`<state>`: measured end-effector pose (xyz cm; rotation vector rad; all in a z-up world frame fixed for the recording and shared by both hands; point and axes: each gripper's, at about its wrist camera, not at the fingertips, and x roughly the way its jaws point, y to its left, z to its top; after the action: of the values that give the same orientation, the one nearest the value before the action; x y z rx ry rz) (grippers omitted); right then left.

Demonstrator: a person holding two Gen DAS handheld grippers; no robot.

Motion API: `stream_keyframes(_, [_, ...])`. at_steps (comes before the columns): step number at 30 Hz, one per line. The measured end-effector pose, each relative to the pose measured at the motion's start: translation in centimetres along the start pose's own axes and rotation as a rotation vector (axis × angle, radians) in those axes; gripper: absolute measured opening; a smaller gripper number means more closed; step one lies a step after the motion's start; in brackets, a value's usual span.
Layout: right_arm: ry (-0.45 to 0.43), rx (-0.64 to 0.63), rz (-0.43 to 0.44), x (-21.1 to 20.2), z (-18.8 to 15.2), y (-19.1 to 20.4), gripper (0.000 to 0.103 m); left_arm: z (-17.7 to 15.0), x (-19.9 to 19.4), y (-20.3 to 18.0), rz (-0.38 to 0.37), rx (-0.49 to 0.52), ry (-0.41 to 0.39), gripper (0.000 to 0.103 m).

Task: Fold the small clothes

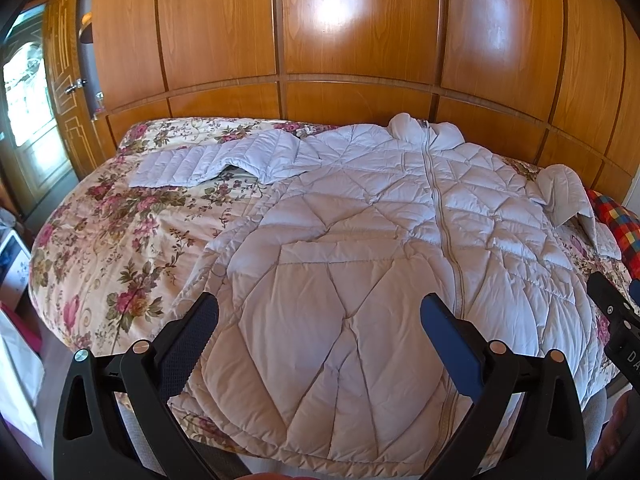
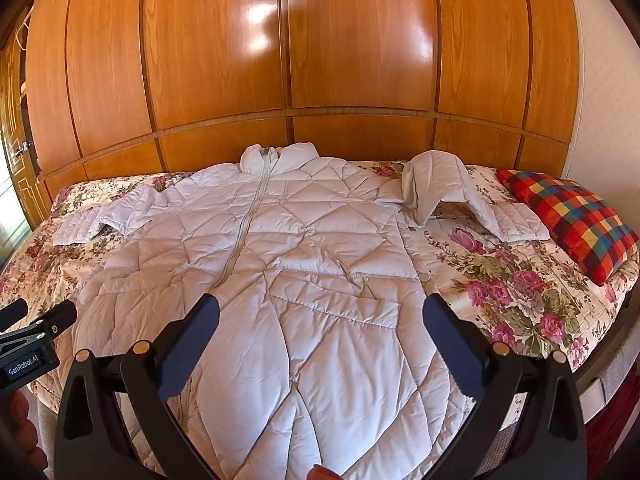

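A white quilted puffer coat (image 1: 380, 240) (image 2: 288, 264) lies flat and zipped on the floral bedspread (image 1: 108, 240) (image 2: 512, 280), collar toward the wooden wall. Its left sleeve (image 1: 208, 160) (image 2: 104, 216) stretches out sideways; its right sleeve (image 1: 568, 192) (image 2: 452, 192) is bent and humped. My left gripper (image 1: 320, 308) hovers open above the hem's left half, holding nothing. My right gripper (image 2: 320, 308) hovers open above the hem's right half, also holding nothing. Each gripper's body shows at the edge of the other's view.
A checked red, yellow and blue pillow (image 2: 572, 220) (image 1: 616, 224) lies at the bed's right end. Glossy wooden panels (image 1: 360, 40) rise behind the bed. A door with a window (image 1: 28, 112) and white bags (image 1: 16, 372) on the floor are to the left.
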<state>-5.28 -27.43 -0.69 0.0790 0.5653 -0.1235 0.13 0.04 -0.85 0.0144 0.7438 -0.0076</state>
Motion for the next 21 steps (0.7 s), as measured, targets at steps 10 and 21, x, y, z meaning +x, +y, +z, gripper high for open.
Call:
stream_keyframes(10, [0.003, -0.002, 0.004, -0.1, 0.07, 0.1, 0.101, -0.12, 0.04, 0.04, 0.001, -0.003, 0.007, 0.1])
stream_keyframes(21, [0.005, -0.002, 0.009, 0.06, -0.05, 0.07, 0.101, -0.16, 0.07, 0.09, 0.002, -0.003, 0.013, 0.1])
